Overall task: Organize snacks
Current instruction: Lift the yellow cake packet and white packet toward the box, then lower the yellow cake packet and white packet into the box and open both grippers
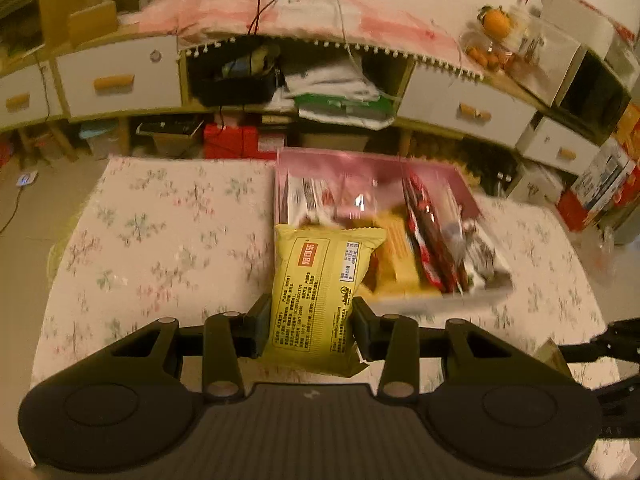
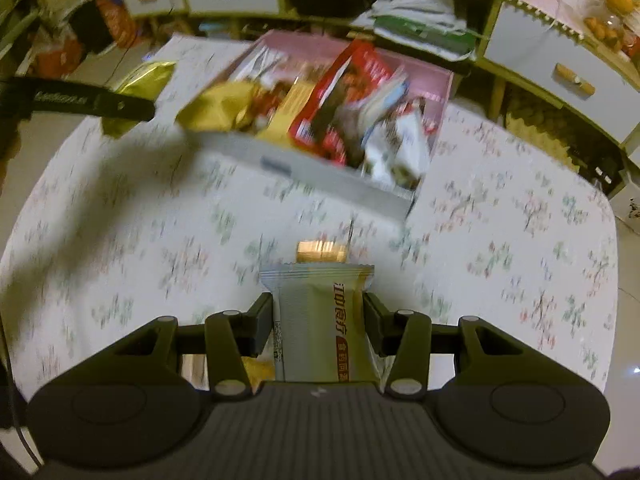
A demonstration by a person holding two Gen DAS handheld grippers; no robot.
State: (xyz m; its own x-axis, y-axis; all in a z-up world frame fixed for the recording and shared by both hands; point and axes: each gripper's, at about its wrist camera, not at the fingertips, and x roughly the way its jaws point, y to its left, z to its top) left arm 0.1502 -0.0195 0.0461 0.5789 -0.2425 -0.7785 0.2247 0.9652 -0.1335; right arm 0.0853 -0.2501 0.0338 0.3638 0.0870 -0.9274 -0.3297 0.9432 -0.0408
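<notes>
My left gripper (image 1: 310, 316) is shut on a yellow snack packet (image 1: 320, 292) and holds it just in front of the near left corner of a pink box (image 1: 460, 304) filled with several snack packets. My right gripper (image 2: 318, 320) is shut on a white and gold snack packet (image 2: 320, 320), above the floral tablecloth, short of the box's near wall (image 2: 304, 174). A small brown snack (image 2: 321, 251) lies on the cloth just beyond it. The left gripper (image 2: 80, 100) with its yellow packet shows at the left of the right wrist view.
The table is covered with a floral cloth (image 1: 160, 240). Behind it stands a low cabinet with white drawers (image 1: 120, 80) and cluttered open shelves. Boxes (image 1: 600, 184) sit on the floor at the right. Oranges (image 1: 496, 24) sit on the cabinet top.
</notes>
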